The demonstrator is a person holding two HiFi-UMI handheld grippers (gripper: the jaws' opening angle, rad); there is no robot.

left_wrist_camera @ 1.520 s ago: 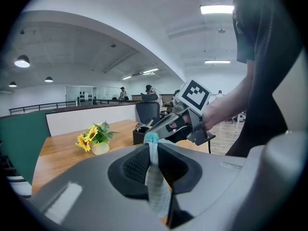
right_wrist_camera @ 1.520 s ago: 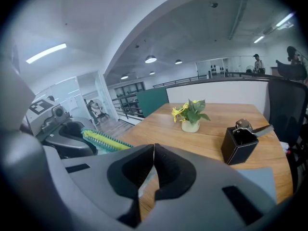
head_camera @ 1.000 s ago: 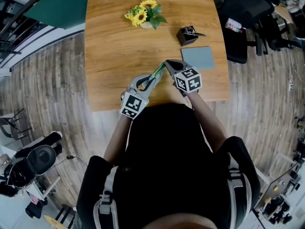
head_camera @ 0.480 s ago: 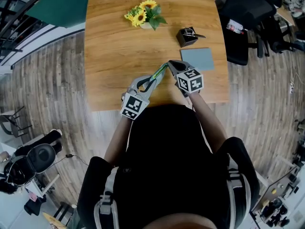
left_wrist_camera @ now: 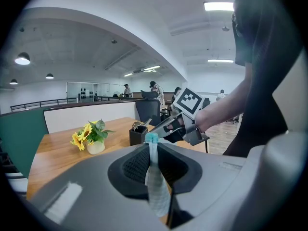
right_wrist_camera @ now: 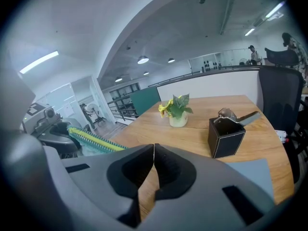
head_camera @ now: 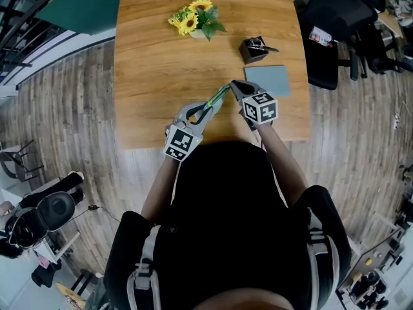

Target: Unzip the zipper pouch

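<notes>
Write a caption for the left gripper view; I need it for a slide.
Left gripper clamped on the zipper pouch, right gripper shut beside its teal end; sunflowers and a black box behind.

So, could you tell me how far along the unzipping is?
Done: the left gripper has its jaws clamped on the zipper pouch. In hand: the right gripper, jaws shut, is at the pouch's far end; whether it grips anything is unclear. Left: opening the pouch.

This is an open-plan office — a large, bright hall with an arched white ceiling (left_wrist_camera: 120, 37) and strip lights (left_wrist_camera: 219, 6). A wooden counter (head_camera: 148, 76) carries a black desk organiser (head_camera: 253, 49) and potted sunflowers (head_camera: 193, 18). Black office chairs (head_camera: 335, 18) stand on plank flooring (head_camera: 71, 121) — people (left_wrist_camera: 126, 89) stand far behind.
</notes>
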